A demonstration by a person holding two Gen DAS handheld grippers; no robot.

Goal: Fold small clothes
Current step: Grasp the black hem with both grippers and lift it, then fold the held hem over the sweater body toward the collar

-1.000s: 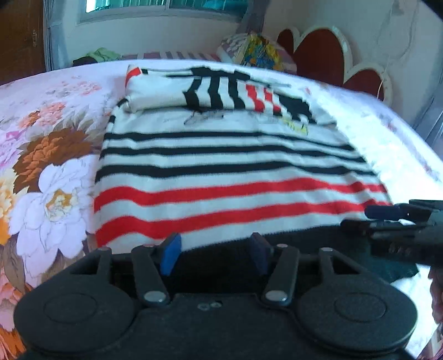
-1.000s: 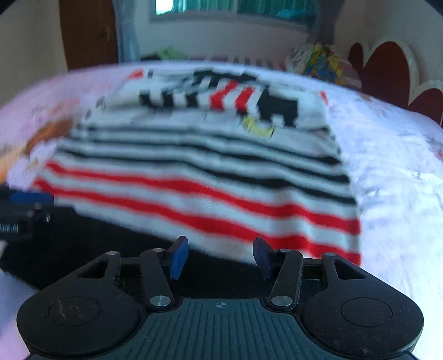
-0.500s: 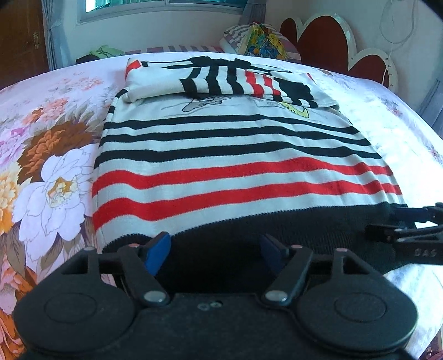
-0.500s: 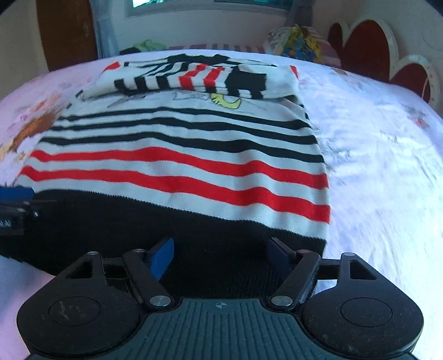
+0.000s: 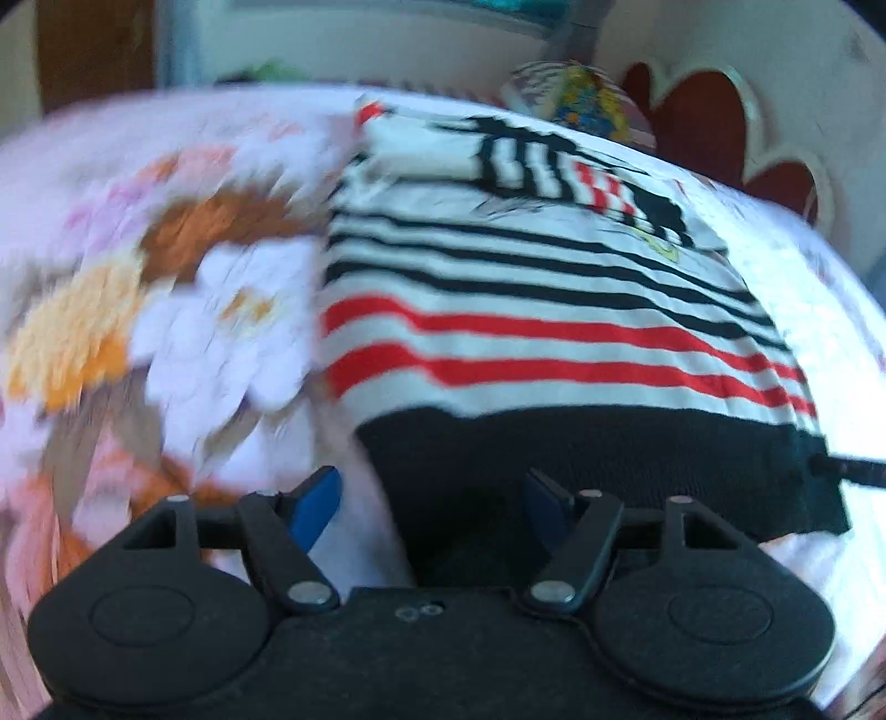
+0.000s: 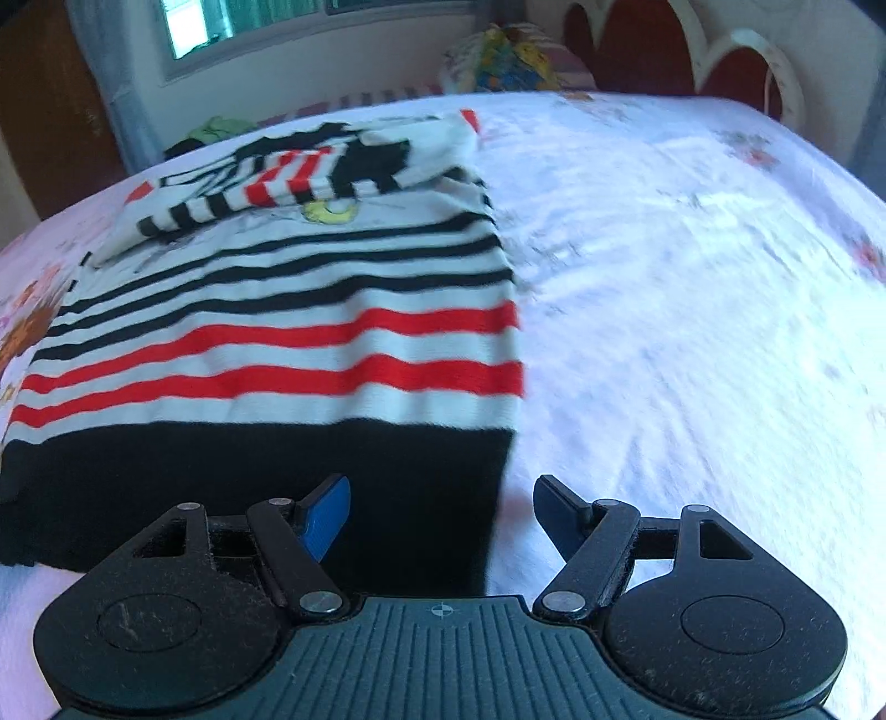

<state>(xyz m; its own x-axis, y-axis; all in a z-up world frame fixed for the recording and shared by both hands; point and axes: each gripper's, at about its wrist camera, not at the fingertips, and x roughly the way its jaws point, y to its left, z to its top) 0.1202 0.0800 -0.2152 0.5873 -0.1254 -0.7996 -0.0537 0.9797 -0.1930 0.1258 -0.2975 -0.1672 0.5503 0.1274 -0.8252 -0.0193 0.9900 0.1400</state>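
Observation:
A small striped sweater [image 5: 531, 310] lies flat on the bed, white with black and red stripes and a black hem band nearest me. Its sleeves are folded across the top. My left gripper [image 5: 432, 498] is open and straddles the hem's near left corner. My right gripper [image 6: 443, 507] is open and straddles the hem's near right corner [image 6: 493, 487] of the sweater [image 6: 288, 332]. The tip of the right gripper [image 5: 847, 471] shows at the right edge of the left wrist view. Neither gripper holds cloth.
The bed has a floral sheet [image 5: 166, 310] to the left and a pale sheet [image 6: 692, 310] to the right. A colourful pillow [image 6: 501, 66] and a red headboard [image 6: 664, 50] stand at the far end. A window [image 6: 249, 22] is behind.
Both grippers have moved outward along the hem, the left to the left corner and the right to the right corner. Both jaws have opened wider.

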